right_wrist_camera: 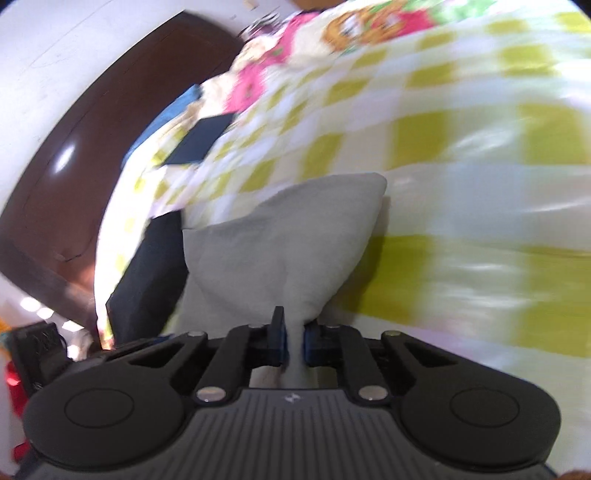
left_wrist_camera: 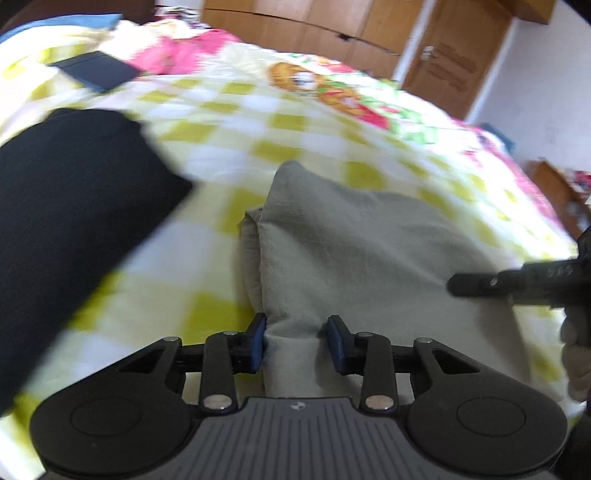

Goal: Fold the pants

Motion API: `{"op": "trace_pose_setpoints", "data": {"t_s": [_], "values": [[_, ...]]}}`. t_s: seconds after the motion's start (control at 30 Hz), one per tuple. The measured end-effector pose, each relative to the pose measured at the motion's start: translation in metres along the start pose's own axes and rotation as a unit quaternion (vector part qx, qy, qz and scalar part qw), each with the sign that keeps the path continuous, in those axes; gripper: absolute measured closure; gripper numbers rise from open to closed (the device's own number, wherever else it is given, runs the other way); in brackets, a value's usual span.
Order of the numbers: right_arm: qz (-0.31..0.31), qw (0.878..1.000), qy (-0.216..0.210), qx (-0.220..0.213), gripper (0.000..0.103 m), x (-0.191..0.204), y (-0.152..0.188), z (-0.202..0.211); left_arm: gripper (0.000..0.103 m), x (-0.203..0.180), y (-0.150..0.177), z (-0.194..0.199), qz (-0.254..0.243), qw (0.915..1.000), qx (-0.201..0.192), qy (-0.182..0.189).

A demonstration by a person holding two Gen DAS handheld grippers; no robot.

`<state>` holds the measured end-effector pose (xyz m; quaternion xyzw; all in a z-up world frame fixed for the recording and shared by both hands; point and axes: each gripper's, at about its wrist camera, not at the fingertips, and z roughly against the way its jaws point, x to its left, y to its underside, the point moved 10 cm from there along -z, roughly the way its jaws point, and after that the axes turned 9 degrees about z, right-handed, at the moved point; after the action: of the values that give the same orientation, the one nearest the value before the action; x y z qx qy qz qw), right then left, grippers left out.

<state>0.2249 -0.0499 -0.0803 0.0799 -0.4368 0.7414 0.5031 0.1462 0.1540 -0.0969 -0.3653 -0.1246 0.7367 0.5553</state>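
Note:
Grey-green pants lie folded over on a yellow-checked bedsheet. My left gripper has its blue pads on either side of a bunched edge of the pants and grips it. My right gripper is shut tight on another part of the same pants, which rise from the pads in a lifted flap. Part of the right gripper shows at the right edge of the left wrist view, over the pants.
A black folded garment lies left of the pants, also seen in the right wrist view. A dark blue flat item lies farther up the bed. Wooden wardrobe and door stand beyond. A dark brown headboard stands behind.

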Motion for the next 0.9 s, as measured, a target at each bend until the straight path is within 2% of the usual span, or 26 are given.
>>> {"op": "trace_pose_setpoints", "data": {"t_s": [0.1,0.2,0.3,0.33,0.37,0.43,0.5,0.6,0.73,0.8,0.9], "values": [[-0.011,0.997,0.07,-0.025,0.093,-0.036,0.001,0.039,0.055,-0.047,0.004,-0.026,-0.041,0.9983,0.014,0.038],[-0.033,0.99,0.135,-0.02,0.079,-0.072,0.005,0.074,0.051,-0.082,0.012,-0.048,-0.065,0.9953,0.035,0.063],[0.012,0.979,0.201,-0.042,0.079,-0.082,-0.006,0.111,0.051,-0.093,0.013,-0.04,-0.099,0.9941,0.02,0.041],[0.031,0.976,0.209,-0.052,0.079,-0.079,-0.014,0.118,0.052,-0.094,0.014,-0.034,-0.111,0.9933,0.014,0.029],[0.048,0.976,0.202,-0.062,0.079,-0.073,-0.025,0.12,0.052,-0.094,0.014,-0.027,-0.119,0.9927,0.008,0.02],[0.082,0.981,0.159,-0.072,0.079,-0.051,-0.047,0.104,0.052,-0.097,0.017,-0.014,-0.124,0.9922,-0.009,0.005],[0.11,0.986,0.114,-0.061,0.08,-0.029,-0.062,0.071,0.052,-0.1,0.017,-0.005,-0.128,0.9915,-0.027,-0.003],[0.142,0.987,0.062,-0.03,0.08,-0.001,-0.073,0.004,0.052,-0.115,0.016,-0.001,-0.141,0.9883,-0.059,0.004],[0.175,0.984,0.033,0.019,0.08,0.022,-0.068,-0.068,0.052,-0.121,0.034,-0.017,-0.146,0.9891,-0.016,0.015],[0.179,0.982,0.026,0.049,0.08,0.023,-0.052,-0.09,0.052,-0.121,0.045,-0.02,-0.16,0.9871,-0.01,0.004],[0.192,0.98,0.028,0.048,0.082,0.021,-0.046,-0.099,0.051,-0.122,0.052,-0.019,-0.168,0.9857,-0.011,0.0]]}}
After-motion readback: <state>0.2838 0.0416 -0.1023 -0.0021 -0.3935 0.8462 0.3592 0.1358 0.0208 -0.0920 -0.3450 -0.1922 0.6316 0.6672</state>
